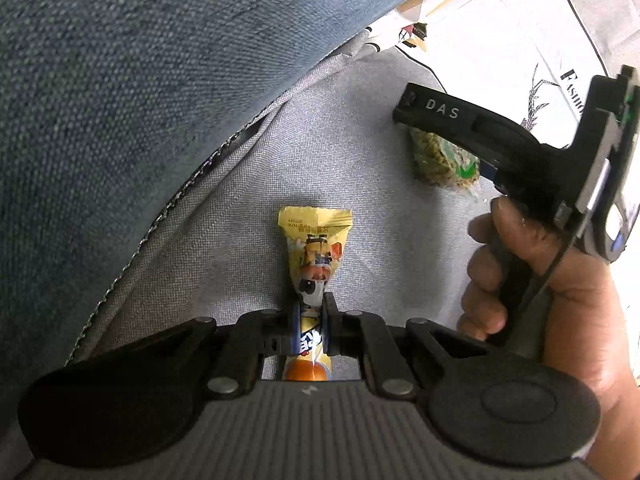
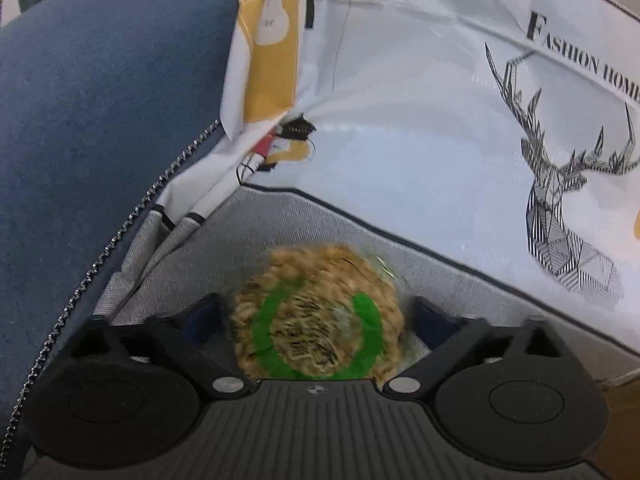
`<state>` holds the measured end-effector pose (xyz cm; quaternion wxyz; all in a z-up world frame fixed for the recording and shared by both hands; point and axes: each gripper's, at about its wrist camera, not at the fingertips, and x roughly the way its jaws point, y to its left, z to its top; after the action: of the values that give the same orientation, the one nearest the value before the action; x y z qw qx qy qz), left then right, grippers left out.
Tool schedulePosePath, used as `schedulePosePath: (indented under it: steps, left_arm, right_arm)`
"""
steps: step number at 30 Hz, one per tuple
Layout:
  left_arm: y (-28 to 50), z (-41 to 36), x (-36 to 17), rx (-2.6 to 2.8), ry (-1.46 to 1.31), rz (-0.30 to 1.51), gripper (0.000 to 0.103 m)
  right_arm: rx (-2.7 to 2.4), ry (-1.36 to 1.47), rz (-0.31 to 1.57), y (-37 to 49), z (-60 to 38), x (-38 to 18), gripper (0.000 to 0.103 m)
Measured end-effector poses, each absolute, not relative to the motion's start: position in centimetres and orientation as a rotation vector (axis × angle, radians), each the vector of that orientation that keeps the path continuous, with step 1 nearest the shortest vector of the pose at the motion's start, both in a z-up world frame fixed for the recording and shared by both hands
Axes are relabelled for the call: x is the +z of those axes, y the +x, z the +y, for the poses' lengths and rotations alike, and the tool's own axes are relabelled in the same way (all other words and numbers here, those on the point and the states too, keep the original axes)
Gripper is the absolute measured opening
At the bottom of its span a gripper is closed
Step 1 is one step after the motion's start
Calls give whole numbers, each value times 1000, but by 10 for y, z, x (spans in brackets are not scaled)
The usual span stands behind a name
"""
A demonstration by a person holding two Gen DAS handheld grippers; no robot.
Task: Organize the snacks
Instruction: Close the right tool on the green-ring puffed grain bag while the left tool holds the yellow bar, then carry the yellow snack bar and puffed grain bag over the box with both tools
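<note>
My left gripper [image 1: 311,320] is shut on a long yellow snack packet [image 1: 316,256] with a cartoon print; its far end lies on the grey fabric floor of an open bag [image 1: 360,152]. My right gripper [image 2: 318,312] stands wide open around a round clear-wrapped noodle snack with a green ring label [image 2: 320,316]; both pads are apart from it. In the left wrist view the right gripper [image 1: 440,136] reaches in from the right, held by a hand [image 1: 528,280], with the noodle snack [image 1: 440,160] under its black finger.
A blue zippered fabric flap [image 1: 120,100] rises on the left; its zipper shows in the right wrist view [image 2: 120,232]. A white printed cloth with a deer and lettering [image 2: 480,140] lines the far side.
</note>
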<state>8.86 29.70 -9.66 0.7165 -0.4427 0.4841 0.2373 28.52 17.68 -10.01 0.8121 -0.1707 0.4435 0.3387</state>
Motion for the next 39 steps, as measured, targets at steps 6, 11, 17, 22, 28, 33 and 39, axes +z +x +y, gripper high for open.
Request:
schedulePosePath:
  steps: [6, 11, 17, 22, 28, 33, 39]
  left_arm:
    - [84, 297, -96, 522, -967, 1066, 10]
    - [84, 290, -89, 523, -903, 1054, 10]
    - [78, 278, -76, 481, -877, 994, 10]
    - [65, 257, -39, 410, -770, 891, 10]
    - [38, 217, 31, 351, -643, 744, 10]
    - [24, 168, 50, 257, -639, 605, 10]
    - [35, 109, 42, 100, -520, 522, 10]
  right_arm:
    - [713, -339, 895, 277, 158, -79, 85]
    - [703, -241, 855, 263, 120, -33, 85]
    - [733, -137, 737, 213, 47, 43, 86]
    - [749, -74, 609, 147, -17, 97, 86]
    - [701, 12, 470, 81, -103, 127, 86]
    - [587, 60, 402, 66, -161, 110, 86]
    - [466, 47, 401, 72, -202, 83, 86]
